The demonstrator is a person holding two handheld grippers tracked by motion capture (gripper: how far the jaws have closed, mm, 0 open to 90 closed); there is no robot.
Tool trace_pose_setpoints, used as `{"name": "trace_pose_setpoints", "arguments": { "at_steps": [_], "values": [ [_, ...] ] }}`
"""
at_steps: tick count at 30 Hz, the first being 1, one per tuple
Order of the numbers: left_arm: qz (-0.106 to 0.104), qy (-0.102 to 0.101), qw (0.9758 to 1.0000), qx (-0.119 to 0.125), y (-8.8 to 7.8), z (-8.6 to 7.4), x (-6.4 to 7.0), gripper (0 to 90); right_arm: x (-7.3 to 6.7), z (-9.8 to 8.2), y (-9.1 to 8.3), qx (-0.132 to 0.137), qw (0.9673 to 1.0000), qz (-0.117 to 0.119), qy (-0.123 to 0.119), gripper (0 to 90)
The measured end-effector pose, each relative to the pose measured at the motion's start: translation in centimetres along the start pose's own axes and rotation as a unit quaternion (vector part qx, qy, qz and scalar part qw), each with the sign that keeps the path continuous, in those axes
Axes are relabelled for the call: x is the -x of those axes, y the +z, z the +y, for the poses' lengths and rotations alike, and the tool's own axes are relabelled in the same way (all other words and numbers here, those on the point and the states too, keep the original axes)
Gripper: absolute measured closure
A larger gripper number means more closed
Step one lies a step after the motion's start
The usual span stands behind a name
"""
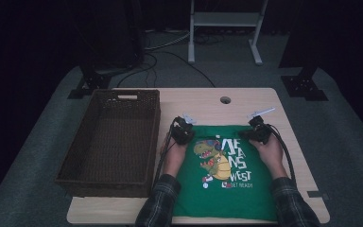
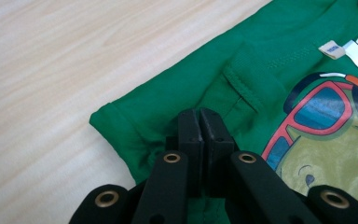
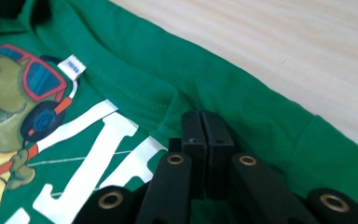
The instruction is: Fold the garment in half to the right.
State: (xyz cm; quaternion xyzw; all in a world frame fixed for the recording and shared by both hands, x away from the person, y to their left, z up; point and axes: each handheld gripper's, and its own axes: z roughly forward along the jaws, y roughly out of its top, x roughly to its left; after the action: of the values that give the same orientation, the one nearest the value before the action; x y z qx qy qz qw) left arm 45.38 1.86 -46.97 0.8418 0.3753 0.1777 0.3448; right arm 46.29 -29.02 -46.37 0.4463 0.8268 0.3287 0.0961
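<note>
A green T-shirt (image 1: 231, 194) with a dinosaur print and white lettering lies flat on the wooden table (image 1: 203, 101), its far edge folded over. My left gripper (image 1: 182, 132) sits at the shirt's far left corner. In the left gripper view its jaws (image 2: 200, 114) press together, with puckered green cloth (image 2: 135, 126) pinched at them. At the far right corner my right gripper (image 1: 256, 134) is shut the same way. In the right gripper view its tips (image 3: 201, 116) pinch a crease of the shirt (image 3: 261, 107). A white neck label (image 3: 72, 66) shows beside the print.
A dark wicker basket (image 1: 75, 158) stands on the table's left side, close to my left hand. A round cable hole (image 1: 225, 100) is near the far edge. A white metal stand (image 1: 224, 21) and cables lie on the floor beyond.
</note>
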Motion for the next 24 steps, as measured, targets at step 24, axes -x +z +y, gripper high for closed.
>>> {"name": "trace_pose_setpoints", "arguments": {
  "at_steps": [24],
  "values": [
    [-0.025,0.020,0.9961,0.082,-7.7,-1.8,4.0,88.4,-3.2,-3.5,-6.9,0.093,0.9936,0.015,-0.063,89.6]
  ]
}}
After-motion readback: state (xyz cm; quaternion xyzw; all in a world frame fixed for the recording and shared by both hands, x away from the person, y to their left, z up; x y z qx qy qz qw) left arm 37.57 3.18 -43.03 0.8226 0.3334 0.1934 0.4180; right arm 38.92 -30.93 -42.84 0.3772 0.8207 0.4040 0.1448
